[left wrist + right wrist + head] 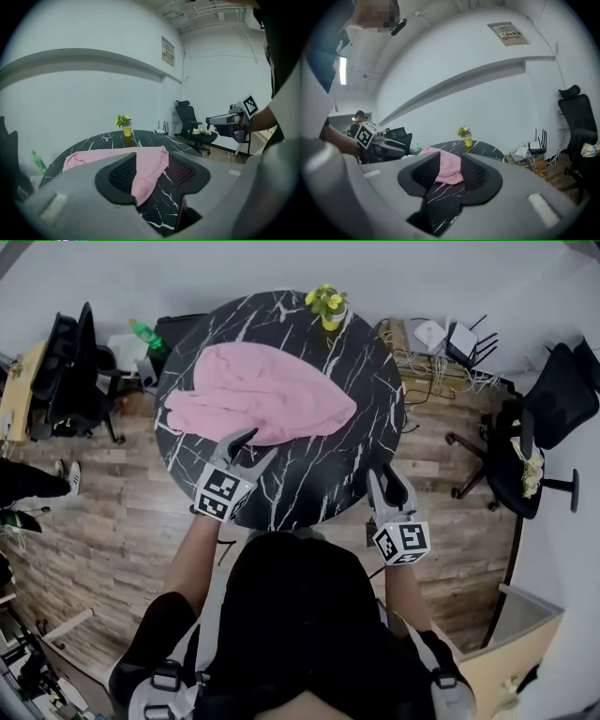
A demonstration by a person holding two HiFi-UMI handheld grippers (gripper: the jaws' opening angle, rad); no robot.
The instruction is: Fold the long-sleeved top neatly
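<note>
We judge the task to be at its very start. The pink long-sleeved top (267,395) lies in a loose, rumpled heap on the far left half of the round black marbled tabletop (319,474). It is neither spread flat nor folded, and we cannot pick out a tidy sleeve or hem. As we see it, everything is still left to do: smooth the garment out, bring the sleeves in, and fold the body over.

The left tool (253,444) reaches over the near left part of the tabletop, its tips at the near edge of the pink cloth. Its jaws stand apart. In the left gripper view a lobe of the cloth shows in the gap between them, but the pads do not press on it, so nothing is gripped. The right tool (385,476) hangs over the near right rim, well apart from the top. Its jaws are also apart, with only bare tabletop and the distant cloth visible between them.

By our count there is one top, one tabletop and two tools. One small yellow-potted plant (328,306) stands at the far rim. One green bottle (145,334) sits beyond the tabletop at the far left. A black office chair (70,371) stands on the left, and another chair (530,442) on the right.
</note>
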